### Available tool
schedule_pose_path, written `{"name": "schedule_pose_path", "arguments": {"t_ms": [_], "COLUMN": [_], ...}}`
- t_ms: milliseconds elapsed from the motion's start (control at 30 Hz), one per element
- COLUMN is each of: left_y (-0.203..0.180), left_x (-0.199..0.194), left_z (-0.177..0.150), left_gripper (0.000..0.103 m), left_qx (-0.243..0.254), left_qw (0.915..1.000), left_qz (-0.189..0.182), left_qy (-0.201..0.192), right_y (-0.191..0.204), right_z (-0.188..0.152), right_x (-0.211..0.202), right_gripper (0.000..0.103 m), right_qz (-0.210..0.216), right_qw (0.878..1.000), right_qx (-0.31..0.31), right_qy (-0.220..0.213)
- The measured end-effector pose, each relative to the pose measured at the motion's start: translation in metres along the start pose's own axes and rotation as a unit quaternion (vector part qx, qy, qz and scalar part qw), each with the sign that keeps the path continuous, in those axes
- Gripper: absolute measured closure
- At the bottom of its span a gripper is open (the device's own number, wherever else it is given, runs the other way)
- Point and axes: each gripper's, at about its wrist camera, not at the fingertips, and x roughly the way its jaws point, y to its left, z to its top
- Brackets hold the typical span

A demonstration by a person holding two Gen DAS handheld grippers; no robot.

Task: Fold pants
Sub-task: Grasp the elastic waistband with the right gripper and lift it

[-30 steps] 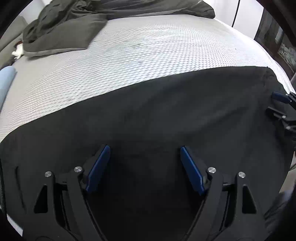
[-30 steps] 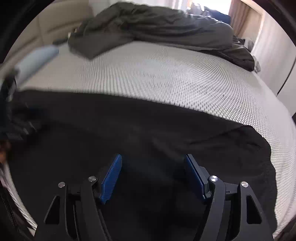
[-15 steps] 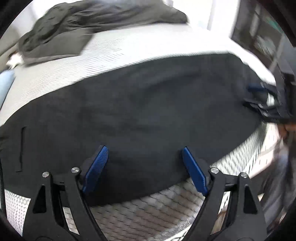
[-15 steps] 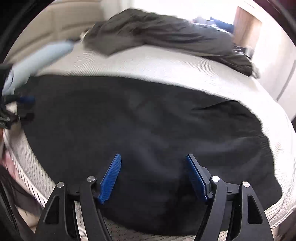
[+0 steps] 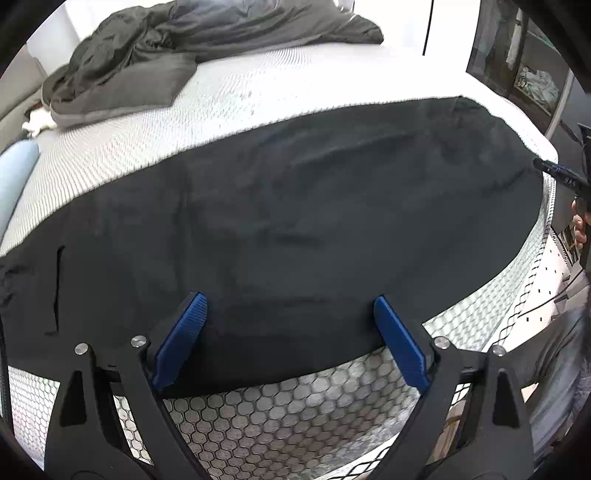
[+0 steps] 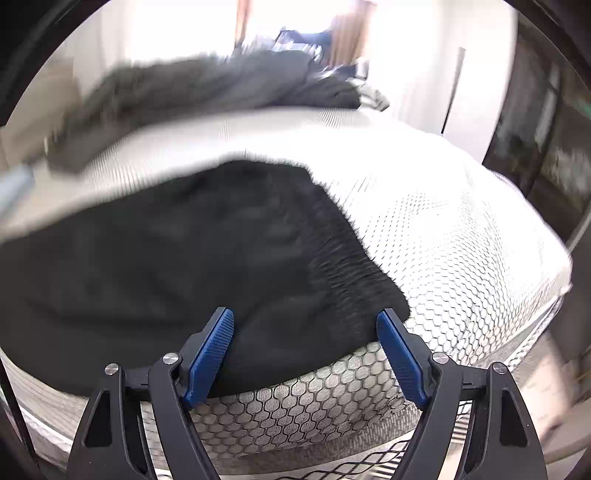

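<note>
Pants [image 5: 295, 221], black, lay flat across the frame's middle, long axis left to right, near hem just past both grippers. Left gripper [image 5: 290, 341] and right gripper [image 6: 304, 356] had just been opening, wide now, nothing clamped, the elasticated waistband [image 6: 347, 258] nearer the right. White honeycomb-knit mattress [image 5: 295, 417]; grey duvet [image 5: 166, 55] upper left.

We are looking at a home bedroom: a bare mattress [image 5: 258, 96] is filling the view, a rumpled grey duvet [image 5: 177, 48] is lying at its far end, and curtains [image 6: 347, 33] are hanging beyond.
</note>
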Motion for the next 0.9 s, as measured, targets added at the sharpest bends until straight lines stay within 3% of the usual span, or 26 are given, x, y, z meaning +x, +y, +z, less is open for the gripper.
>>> {"name": "schedule_pose_path", "arguments": {"t_ms": [133,300,400,467,600,700,767,900], "left_y": [-0.008,-0.033,-0.055,-0.065,-0.079,-0.080,-0.079,-0.069], "left_x": [-0.007,0.005,0.020,0.029,0.038,0.043,0.042,0.030], "left_z": [0.011,0.021,0.021,0.021,0.021,0.022,0.024,0.025], "left_gripper": [0.012,0.012,0.012,0.011,0.007,0.003,0.003,0.004], "left_qx": [-0.014,-0.026,-0.008,0.003,0.021,0.016,0.014,-0.008], "left_qw": [0.9990,0.9969,0.9980,0.9988,0.9991,0.9991,0.9989,0.9984], "left_qz": [-0.027,-0.062,-0.059,-0.049,-0.036,-0.039,-0.045,-0.055], "left_qy": [-0.032,-0.040,-0.019,-0.006,0.004,0.007,0.005,-0.003], "right_y": [-0.045,-0.072,-0.079,-0.080,-0.077,-0.069,-0.059,-0.035], "right_z": [-0.005,-0.027,-0.039,-0.049,-0.028,-0.014,-0.007,0.013], "right_x": [-0.001,-0.002,0.004,0.009,0.021,0.027,0.034,0.031], "right_gripper": [0.022,0.022,0.022,0.023,0.027,0.038,0.063,0.079], "right_qz": [0.113,0.168,0.226,0.256,0.279,0.244,0.209,0.173], "right_qw": [0.983,0.963,0.940,0.919,0.892,0.902,0.919,0.939], "right_qx": [0.142,0.210,0.252,0.298,0.355,0.355,0.335,0.297], "right_qy": [0.008,0.032,0.045,0.047,0.023,0.006,0.005,-0.010]}}
